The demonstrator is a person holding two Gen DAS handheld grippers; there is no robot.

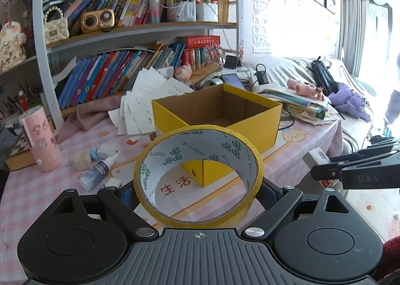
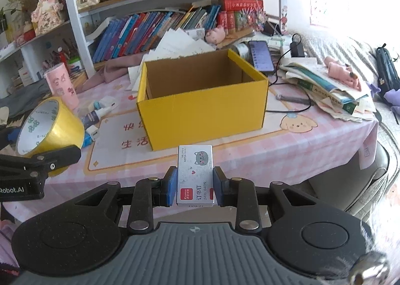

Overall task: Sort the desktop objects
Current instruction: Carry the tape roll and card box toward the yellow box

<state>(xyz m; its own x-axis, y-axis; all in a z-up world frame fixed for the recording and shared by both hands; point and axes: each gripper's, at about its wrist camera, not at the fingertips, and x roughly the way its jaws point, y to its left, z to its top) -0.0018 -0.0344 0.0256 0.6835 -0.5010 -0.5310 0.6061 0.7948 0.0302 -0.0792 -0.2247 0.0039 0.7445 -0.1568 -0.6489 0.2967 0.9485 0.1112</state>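
A: Left gripper (image 1: pixel 198 195) jaws clamped on the yellow roll of packing tape (image 1: pixel 198 177); right gripper (image 2: pixel 195 186) jaws clamped on the small white staple box (image 2: pixel 195 175).

B: Open yellow cardboard box (image 2: pixel 202 110) sits dead ahead of the right gripper on the bench (image 2: pixel 312 140), nearer than the left. Staple box's long axis points at it.

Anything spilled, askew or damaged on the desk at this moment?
Nothing spilled or damaged. The oddest thing is a loose fan of white papers slumped from the bookshelf against the back of the open yellow box. Both held items look secure: tape roll in the left gripper, staple box in the right gripper.
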